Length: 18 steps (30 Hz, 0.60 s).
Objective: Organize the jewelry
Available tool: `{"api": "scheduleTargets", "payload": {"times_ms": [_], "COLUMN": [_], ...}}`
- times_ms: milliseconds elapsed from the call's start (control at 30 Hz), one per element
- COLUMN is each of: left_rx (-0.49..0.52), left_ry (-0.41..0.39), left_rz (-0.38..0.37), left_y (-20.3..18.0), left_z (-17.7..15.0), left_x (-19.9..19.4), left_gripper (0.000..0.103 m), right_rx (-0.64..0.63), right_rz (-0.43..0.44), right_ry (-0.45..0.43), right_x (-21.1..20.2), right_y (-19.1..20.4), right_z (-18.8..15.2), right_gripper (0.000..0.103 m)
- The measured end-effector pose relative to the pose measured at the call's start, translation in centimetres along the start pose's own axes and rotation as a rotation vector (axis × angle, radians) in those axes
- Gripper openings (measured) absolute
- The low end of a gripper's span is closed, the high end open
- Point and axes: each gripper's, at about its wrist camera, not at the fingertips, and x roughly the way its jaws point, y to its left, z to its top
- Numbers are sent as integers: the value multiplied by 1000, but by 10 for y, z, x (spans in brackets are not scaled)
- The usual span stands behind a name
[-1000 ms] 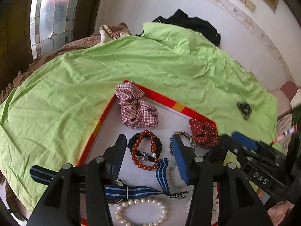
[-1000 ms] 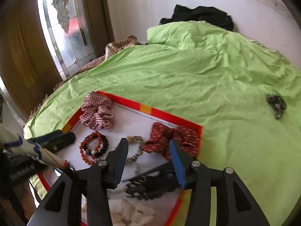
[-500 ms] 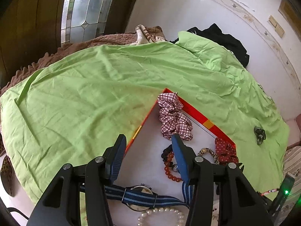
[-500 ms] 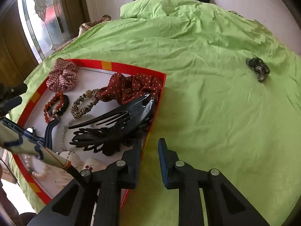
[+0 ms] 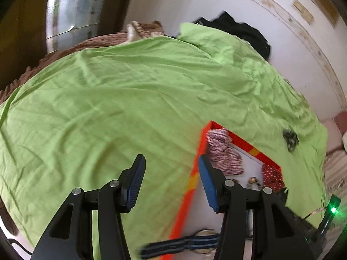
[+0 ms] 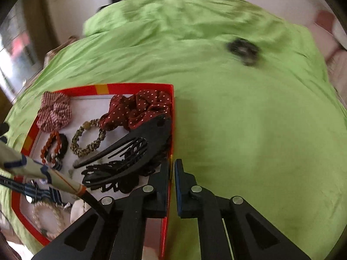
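Note:
A red-rimmed tray (image 6: 172,117) with a white floor lies on the green sheet (image 6: 249,130). It holds a plaid scrunchie (image 6: 54,112), a dotted red scrunchie (image 6: 138,108), a leopard hair tie (image 6: 86,138), a red bead bracelet (image 6: 51,145), black hair clips (image 6: 128,153), a striped watch strap (image 5: 184,243) and a pearl bracelet (image 6: 47,218). A dark scrunchie (image 6: 244,49) lies alone on the sheet. My right gripper (image 6: 171,166) is shut on the tray's right rim. My left gripper (image 5: 171,162) is open and empty, above the tray's left rim (image 5: 196,169).
Black clothing (image 5: 240,32) lies at the far edge of the bed against the white wall. A brown blanket (image 5: 91,43) and a stained-glass window (image 5: 76,10) are at the left. The sheet is wrinkled.
My right gripper has closed on the tray's right rim and the view swung right. My left gripper moved left, off the tray, staying open.

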Motion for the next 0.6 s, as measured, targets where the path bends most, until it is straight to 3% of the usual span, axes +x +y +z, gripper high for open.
{"api": "scheduleTargets", "payload": {"times_ms": [200, 333, 400, 533, 600], "left_rx": [103, 121, 142, 218, 235], "left_ry": [-12, -73, -125, -268, -339], "left_rz": [-8, -51, -61, 7, 51], "left_y": [-38, -56, -66, -90, -101], "left_z": [-16, -28, -36, -60, -75], "left_x": [0, -15, -29, -62, -80], "left_gripper": [49, 49, 51, 78, 87], "right_rx": [208, 202, 188, 126, 109], "right_rz": [-73, 5, -9, -14, -7], "right_ry": [6, -12, -73, -129, -148], "right_x": [-5, -15, -37, -78, -93], "right_y": [-91, -108, -112, -113, -114], "right_z": [0, -2, -8, -30, -44], "right_gripper": [3, 7, 13, 26, 39]}}
